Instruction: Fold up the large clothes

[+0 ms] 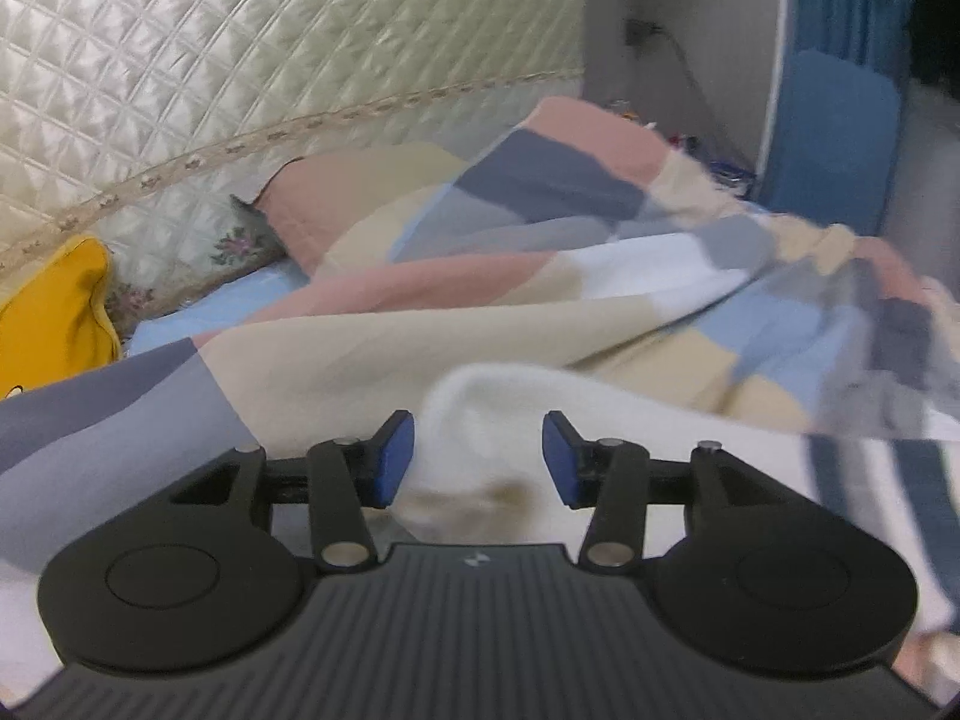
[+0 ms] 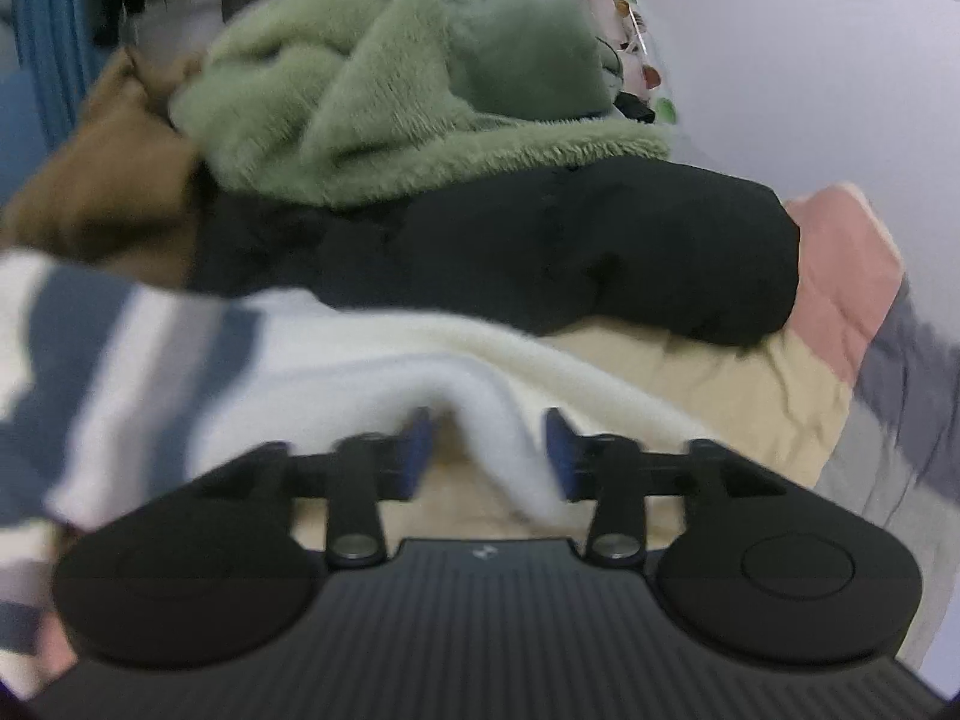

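Note:
A white knitted garment with dark blue stripes (image 1: 630, 420) lies on the bed's patchwork quilt (image 1: 372, 348). In the left wrist view a rounded fold of it sits between the blue pads of my left gripper (image 1: 478, 459). The jaws stand apart and do not press the fold. In the right wrist view the same striped garment (image 2: 288, 354) stretches off to the left. A white ridge of it rises between the pads of my right gripper (image 2: 489, 453). Those jaws are also apart, and the cloth lies loose between them.
A cream quilted headboard (image 1: 240, 60), a yellow cushion (image 1: 54, 312) and a floral pillow (image 1: 240, 240) lie beyond the left gripper, with a blue chair (image 1: 834, 144) at the right. Ahead of the right gripper are piled a black jacket (image 2: 540, 246), a green fleece (image 2: 390, 90) and a brown garment (image 2: 108, 180).

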